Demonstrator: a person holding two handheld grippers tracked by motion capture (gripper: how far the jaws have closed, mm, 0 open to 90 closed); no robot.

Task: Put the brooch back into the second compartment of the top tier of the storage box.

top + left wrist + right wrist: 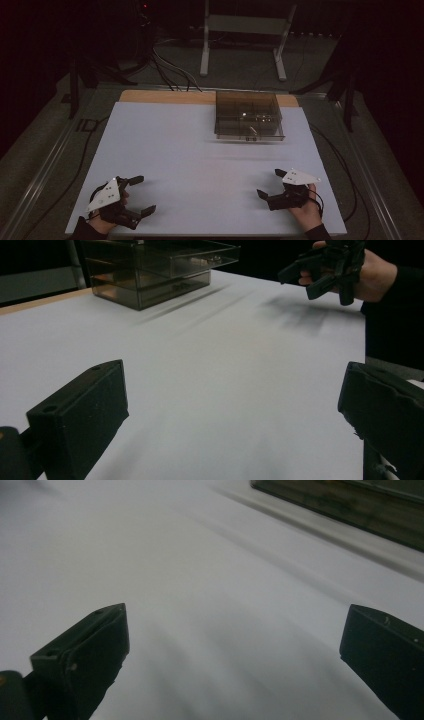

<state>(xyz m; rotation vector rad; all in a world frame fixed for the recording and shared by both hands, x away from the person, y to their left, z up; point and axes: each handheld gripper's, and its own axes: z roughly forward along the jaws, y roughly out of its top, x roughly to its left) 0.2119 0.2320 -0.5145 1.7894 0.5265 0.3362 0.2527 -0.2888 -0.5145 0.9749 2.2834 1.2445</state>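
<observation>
A smoky transparent drawer box (249, 116) stands at the far middle-right of the white table (190, 160); small items inside are too dim to name. My left gripper (142, 195) rests at the near left corner, open, nothing between its jaws. My right gripper (270, 183) sits at the near right, open and empty too. In the left gripper view the wide-apart jaws frame bare table, with the drawer box (155, 270) at the upper left and the right gripper (320, 275) in a hand at the upper right. The right gripper view has the drawer box (350, 505) along its top right.
A strip of wooden tabletop (165, 96) lies behind the white sheet. A white metal stand (245, 35) and cables (170, 70) are on the floor beyond the table. The surroundings are dark.
</observation>
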